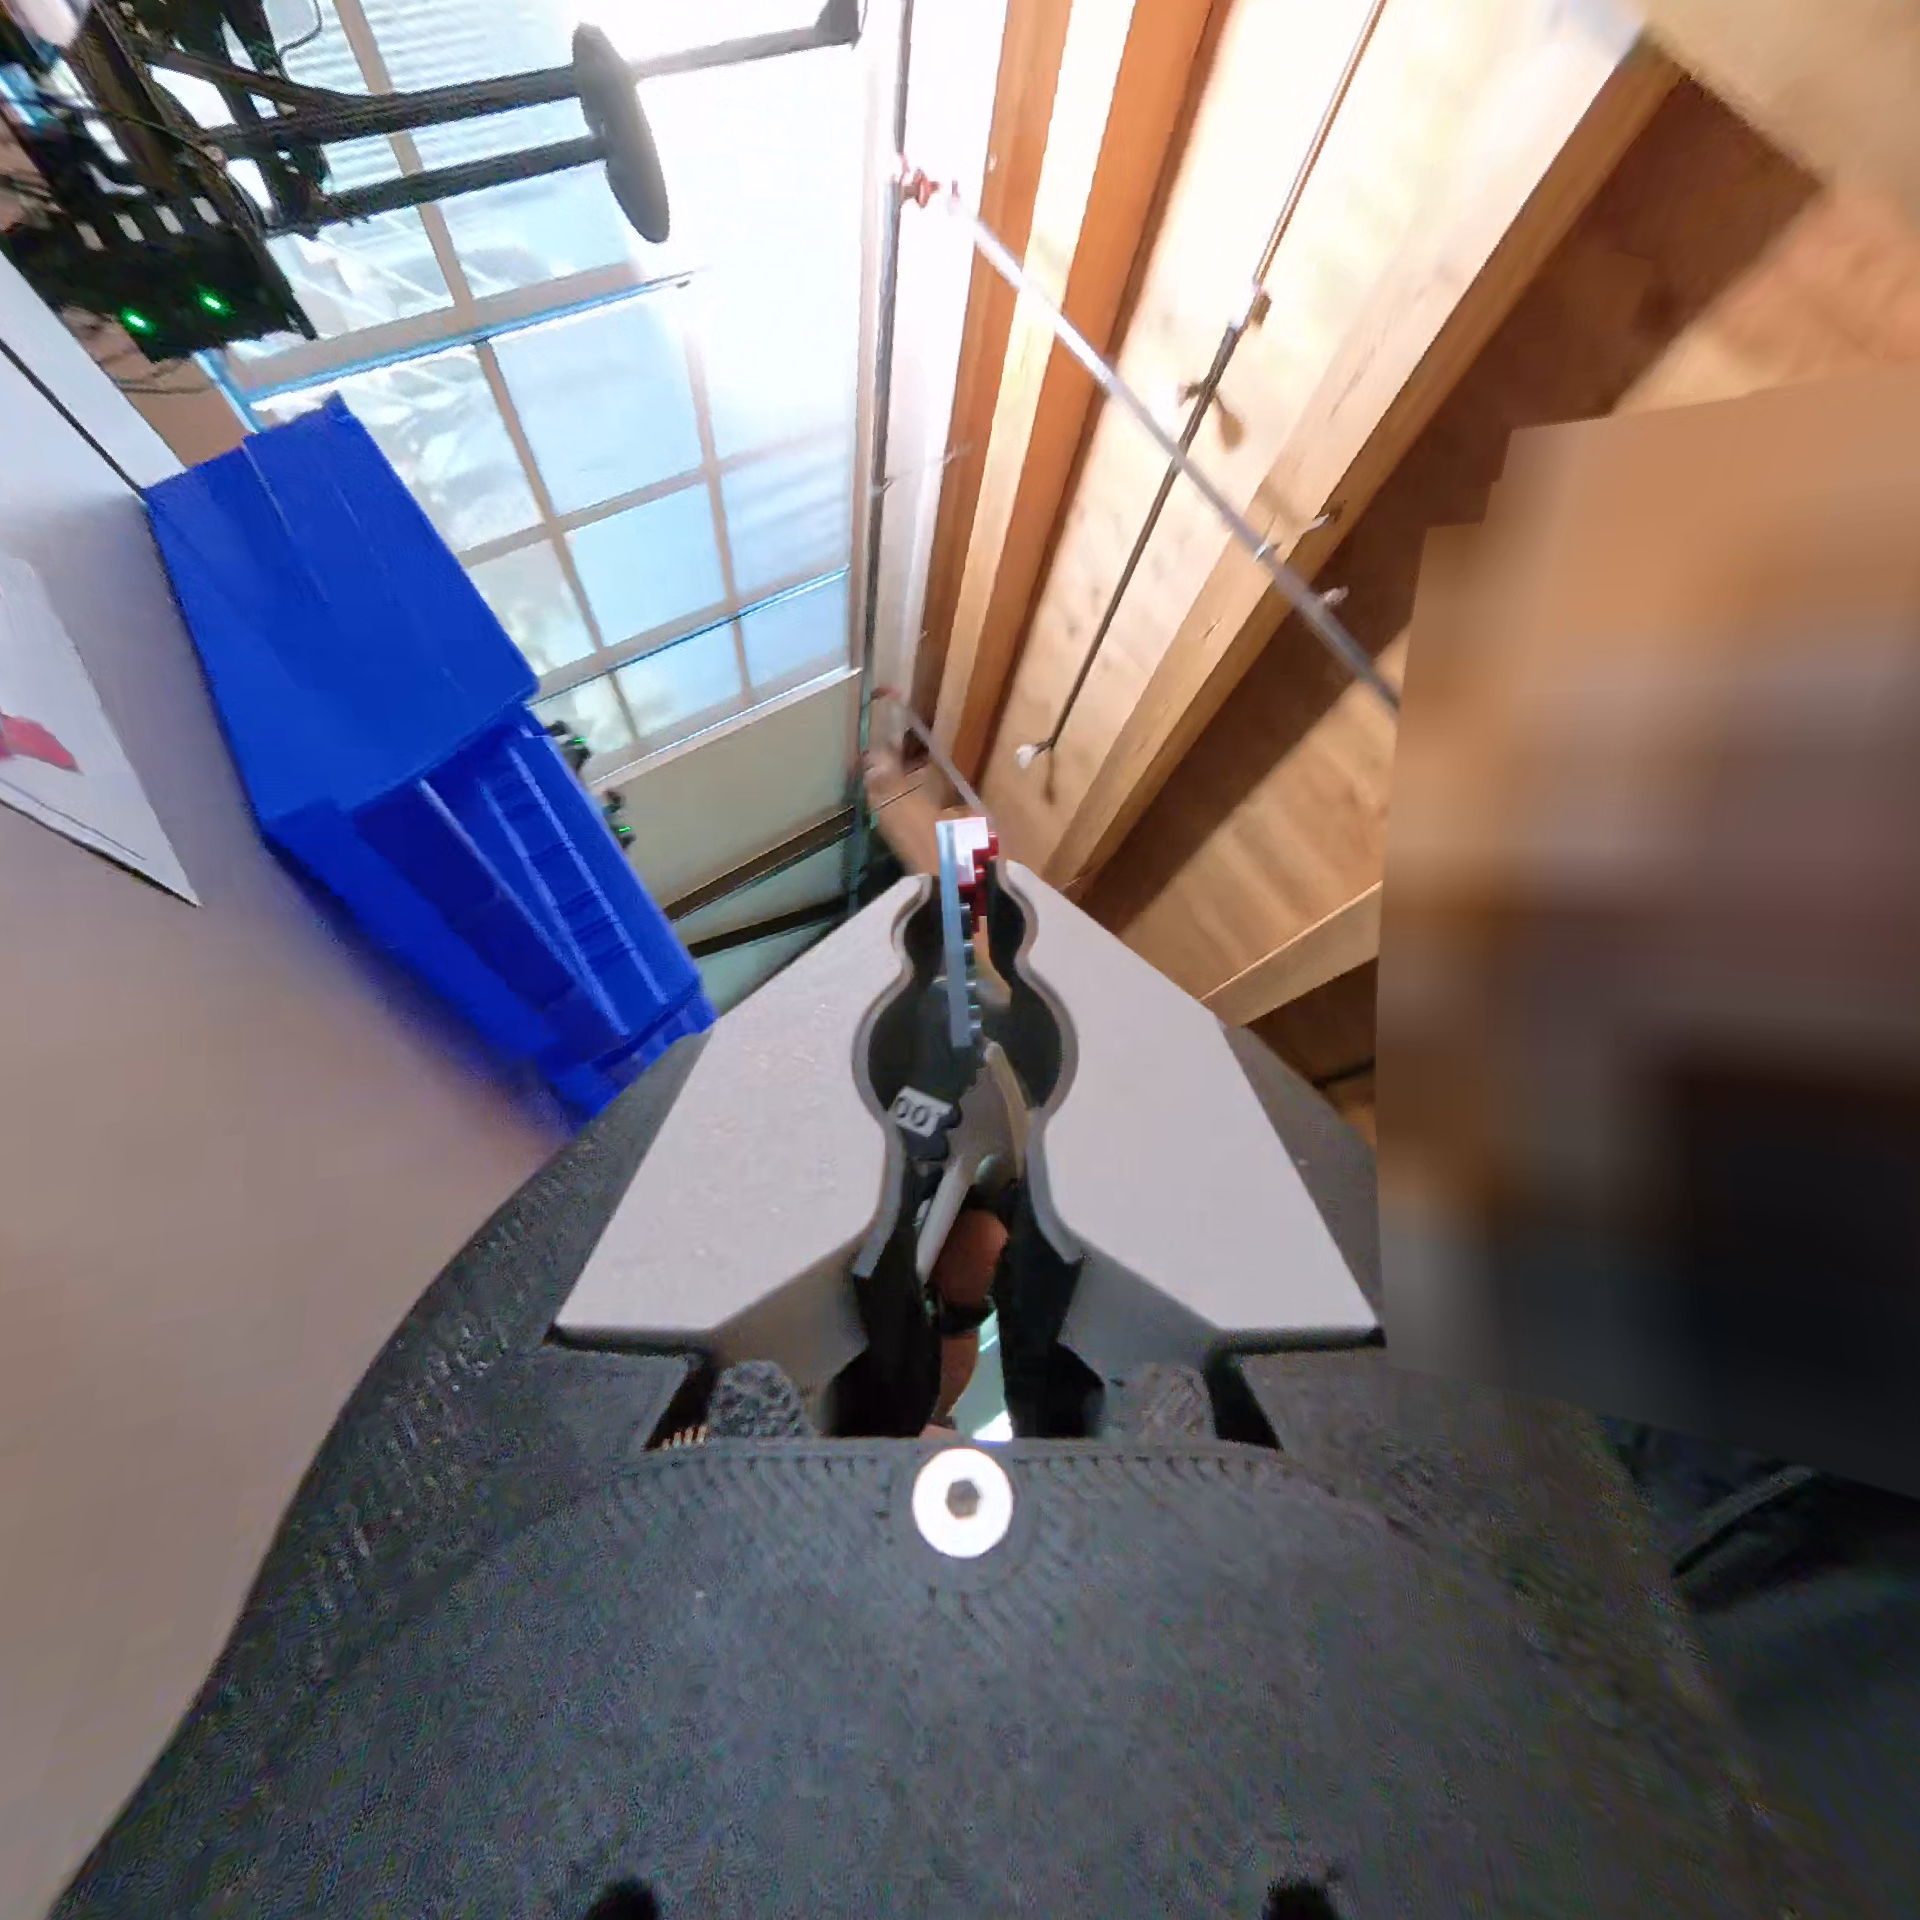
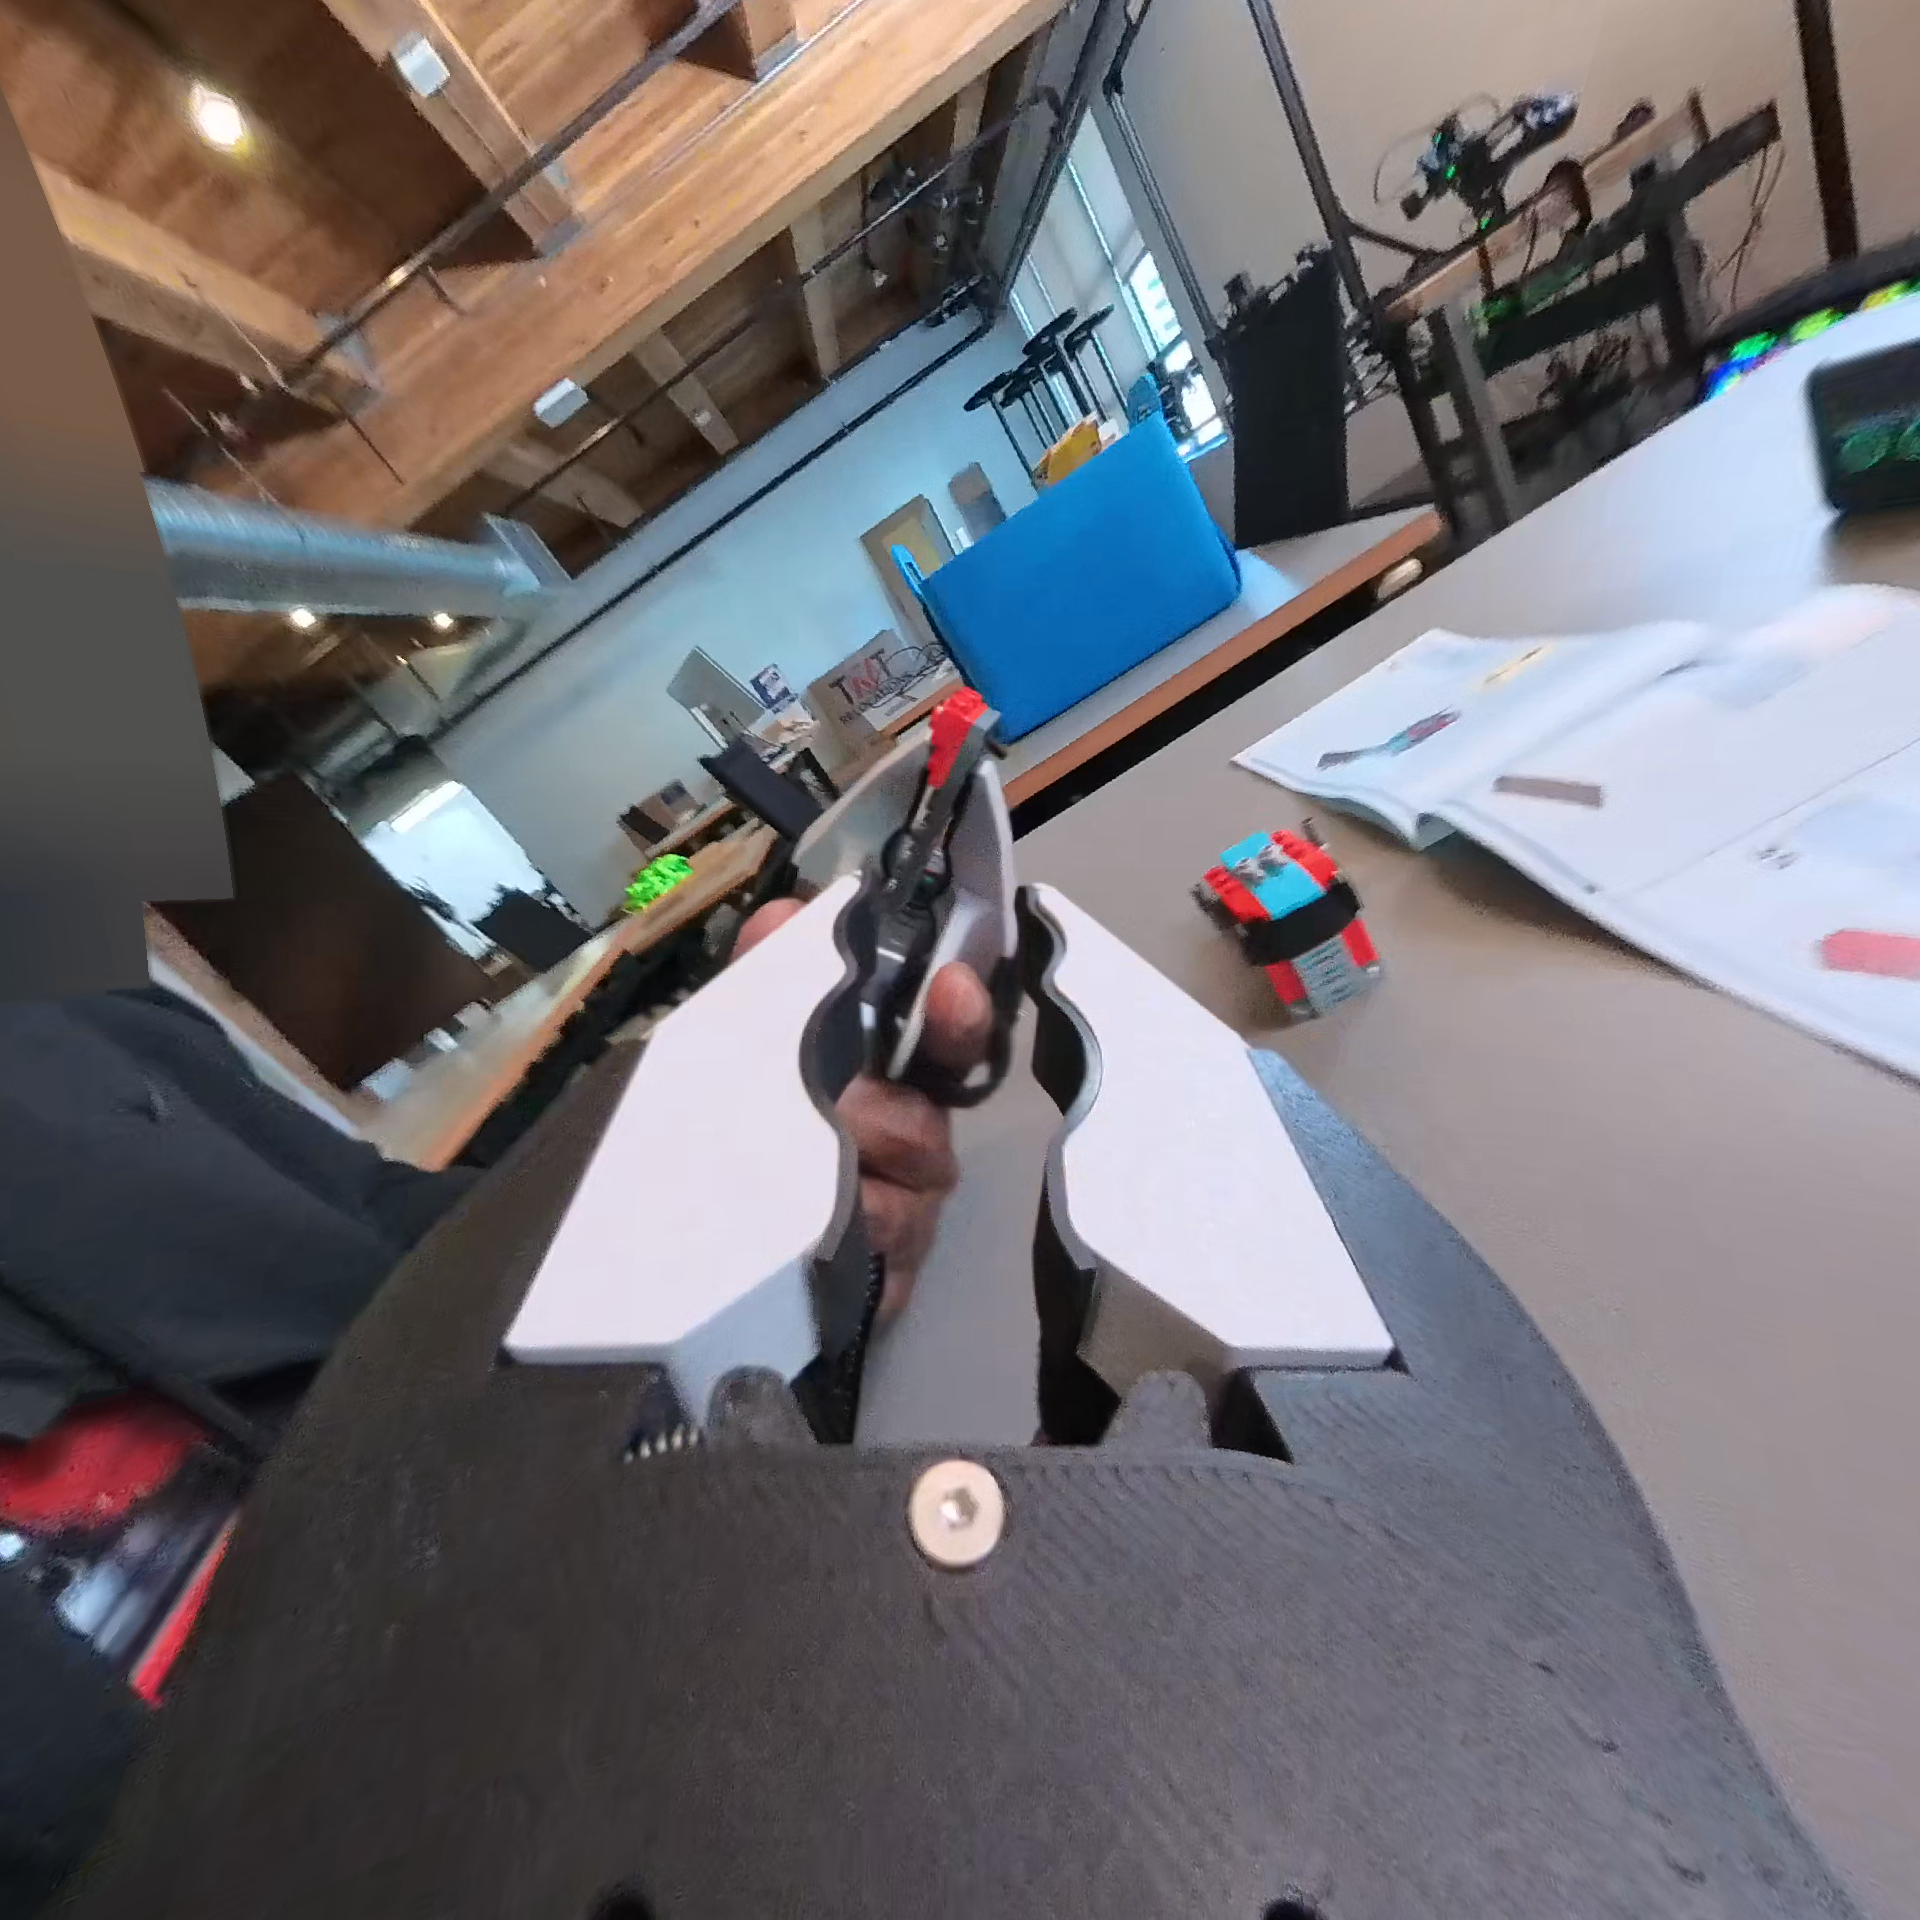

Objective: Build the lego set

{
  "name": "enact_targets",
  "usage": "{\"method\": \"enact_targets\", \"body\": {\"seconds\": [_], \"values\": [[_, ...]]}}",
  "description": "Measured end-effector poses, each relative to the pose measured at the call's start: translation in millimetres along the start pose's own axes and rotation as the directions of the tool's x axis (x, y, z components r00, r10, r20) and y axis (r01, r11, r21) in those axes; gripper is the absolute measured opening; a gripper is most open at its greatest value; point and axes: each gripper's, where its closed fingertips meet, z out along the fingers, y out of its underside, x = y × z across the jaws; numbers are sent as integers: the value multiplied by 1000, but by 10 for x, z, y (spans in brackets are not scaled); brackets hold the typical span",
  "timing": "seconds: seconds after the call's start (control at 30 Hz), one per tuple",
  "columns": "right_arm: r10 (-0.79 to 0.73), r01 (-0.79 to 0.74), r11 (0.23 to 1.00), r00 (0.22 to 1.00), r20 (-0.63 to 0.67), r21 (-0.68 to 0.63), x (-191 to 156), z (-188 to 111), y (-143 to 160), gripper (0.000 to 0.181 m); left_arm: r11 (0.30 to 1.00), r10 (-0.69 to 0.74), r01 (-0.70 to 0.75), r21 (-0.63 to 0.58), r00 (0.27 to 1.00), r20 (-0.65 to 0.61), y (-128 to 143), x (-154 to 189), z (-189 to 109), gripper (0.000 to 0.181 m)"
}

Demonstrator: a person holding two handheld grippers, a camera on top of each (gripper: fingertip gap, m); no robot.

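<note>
- Our left claw (image 1: 961, 894) is closed edge-on around a grey studded lego plate (image 1: 956, 956) with a red piece (image 1: 979, 857) at its tip, lifted clear of the surface (image 1: 208, 1091).
- Our right claw (image 2: 935, 904) stands apart, empty, just short of that plate.
- A partly built red and blue lego car (image 2: 1288, 914) rests on the surface beside the open instruction booklet (image 2: 1621, 748).
- A blue bin (image 1: 395, 727) sits farther back.
</note>
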Motion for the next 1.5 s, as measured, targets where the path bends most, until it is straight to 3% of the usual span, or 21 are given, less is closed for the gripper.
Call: {"method": "enact_targets", "body": {"seconds": [0.17, 0.43, 0.53, 0.67, 0.9, 1.23, 1.5], "values": [[113, -113, 993, 994, 4, -16, -57, 194, 57, 21, 992, -103, 107, 63, 993, -62, 26, -8, -11, 8], [49, -51, 995, 998, -28, -90, -41, 248, 142, 3, 990, -109, 115, 76, 991, -71, 68, -27, -57, 9], [29, -31, 990, 999, -21, -141, -49, 208, 153, 3, 998, -59, 59, -4, 997, -42, 103, -25, -55, 13], [-38, 30, 958, 999, -21, -286, -26, 125, 230, 3, 983, 76, -77, -167, 997, -17, 143, 34, -39, 31], [-140, 149, 879, 989, 52, -453, -100, 32, 335, 3, 866, 272, -258, -429, 962, -30, 281, 31, -31, 30], [-203, 254, 794, 967, 153, -552, -183, -51, 427, 3, 752, 312, -313, -580, 944, -105, 445, 59, -167, 24], [-211, 275, 780, 961, 178, -562, -228, -60, 436, 3, 754, 301, -333, -566, 941, -152, 484, 93, -189, 14]]}}
